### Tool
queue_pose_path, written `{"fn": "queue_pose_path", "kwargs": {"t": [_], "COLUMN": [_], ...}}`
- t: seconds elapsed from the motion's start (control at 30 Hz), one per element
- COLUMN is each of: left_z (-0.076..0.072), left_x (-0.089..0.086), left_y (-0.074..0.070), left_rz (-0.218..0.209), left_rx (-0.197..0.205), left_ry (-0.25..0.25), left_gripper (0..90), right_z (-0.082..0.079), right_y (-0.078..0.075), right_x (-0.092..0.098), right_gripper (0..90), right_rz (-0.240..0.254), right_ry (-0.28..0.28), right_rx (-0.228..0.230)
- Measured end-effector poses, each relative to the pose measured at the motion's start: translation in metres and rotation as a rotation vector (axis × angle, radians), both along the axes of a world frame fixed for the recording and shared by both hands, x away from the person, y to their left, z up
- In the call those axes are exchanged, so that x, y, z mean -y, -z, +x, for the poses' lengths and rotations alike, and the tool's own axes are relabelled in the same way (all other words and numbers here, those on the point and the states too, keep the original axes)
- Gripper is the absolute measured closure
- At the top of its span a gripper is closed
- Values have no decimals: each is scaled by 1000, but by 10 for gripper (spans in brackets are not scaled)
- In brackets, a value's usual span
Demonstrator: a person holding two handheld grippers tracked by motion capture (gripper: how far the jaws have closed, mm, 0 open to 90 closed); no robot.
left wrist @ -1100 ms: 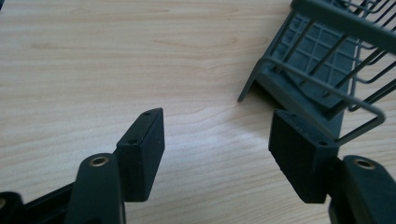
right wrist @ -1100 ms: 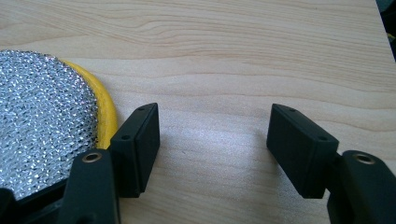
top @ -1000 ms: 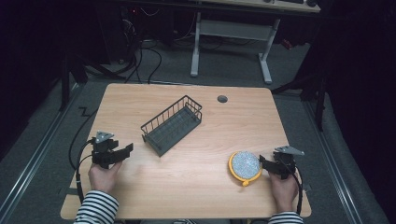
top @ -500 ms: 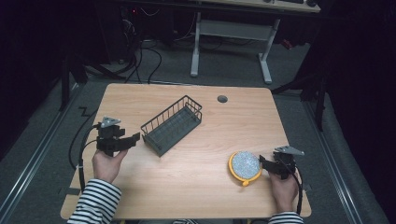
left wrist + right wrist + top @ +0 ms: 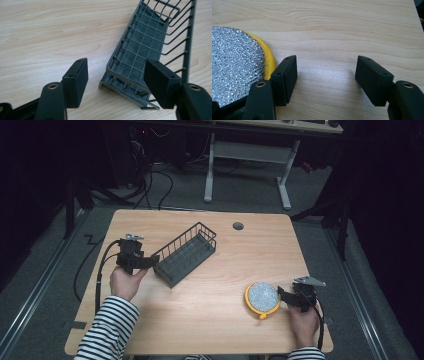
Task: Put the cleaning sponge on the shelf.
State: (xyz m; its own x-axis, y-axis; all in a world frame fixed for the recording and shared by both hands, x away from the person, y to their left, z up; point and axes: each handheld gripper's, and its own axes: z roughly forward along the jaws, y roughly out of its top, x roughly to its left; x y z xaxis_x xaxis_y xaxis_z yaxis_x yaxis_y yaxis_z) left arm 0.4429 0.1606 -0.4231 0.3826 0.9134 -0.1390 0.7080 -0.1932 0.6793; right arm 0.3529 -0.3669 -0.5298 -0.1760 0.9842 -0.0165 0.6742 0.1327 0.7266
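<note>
A dark wire basket (image 5: 185,254) lies slantwise on the wooden table (image 5: 220,330), left of the middle. My left gripper (image 5: 150,262) hovers at its near left end, open. In the left gripper view the basket's near corner (image 5: 125,82) sits between the jaws of my left gripper (image 5: 116,67), which have just been closing a little; neither pad presses on the wire. A round yellow scrubber with a silvery mesh top (image 5: 262,297) lies at the front right. My right gripper (image 5: 284,295) rests open just right of it. The scrubber's yellow rim (image 5: 270,62) lies beside the left jaw of my right gripper (image 5: 327,66).
A dark round cable hole (image 5: 238,226) sits in the table's far edge. Cables trail from both grippers off the table's sides. A grey desk frame (image 5: 245,155) and loose cables stand on the dark floor beyond.
My left hand has moved away from the front edge, up and to the right, bringing its gripper to the basket's near end. The right hand, basket and scrubber have stayed put.
</note>
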Motion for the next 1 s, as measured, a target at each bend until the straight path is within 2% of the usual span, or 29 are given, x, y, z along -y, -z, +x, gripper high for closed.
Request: {"fn": "queue_pose_path", "kwargs": {"t": [0.07, 0.2, 0.27, 0.37, 0.43, 0.5, 0.6, 0.87, 1.0], "left_z": [3, 7, 9, 11, 13, 14, 15, 19, 22], "left_x": [2, 5, 6, 10, 15, 17, 20, 21, 23], "left_y": [1, 4, 6, 6, 6, 6, 7, 7, 8], "left_rz": [16, 21, 35, 39, 62, 68, 94, 96, 74], "left_rx": [-12, -35, -59, -73, -75, -77, -69, -73, -68], "left_ry": [-4, -9, -7, -5, 5, 9, 7, 6, 8], "left_gripper": [374, 392, 429, 461, 520, 572, 612, 650, 676], "right_z": [0, 0, 0, 0, 0, 0, 0, 0, 0], "right_y": [0, 0, 0, 0, 0, 0, 0, 0, 0], "right_x": [0, 0, 0, 0, 0, 0, 0, 0, 0], "right_gripper": [343, 343, 343, 343, 343, 342, 342, 341, 341], "right_rz": [0, 0, 0, 0, 0, 0, 1, 0, 0], "right_ry": [-1, -1, -1, -1, -1, -1, -2, -1, -2], "right_rx": [0, 0, 0, 0, 0, 0, 0, 0, 0]}}
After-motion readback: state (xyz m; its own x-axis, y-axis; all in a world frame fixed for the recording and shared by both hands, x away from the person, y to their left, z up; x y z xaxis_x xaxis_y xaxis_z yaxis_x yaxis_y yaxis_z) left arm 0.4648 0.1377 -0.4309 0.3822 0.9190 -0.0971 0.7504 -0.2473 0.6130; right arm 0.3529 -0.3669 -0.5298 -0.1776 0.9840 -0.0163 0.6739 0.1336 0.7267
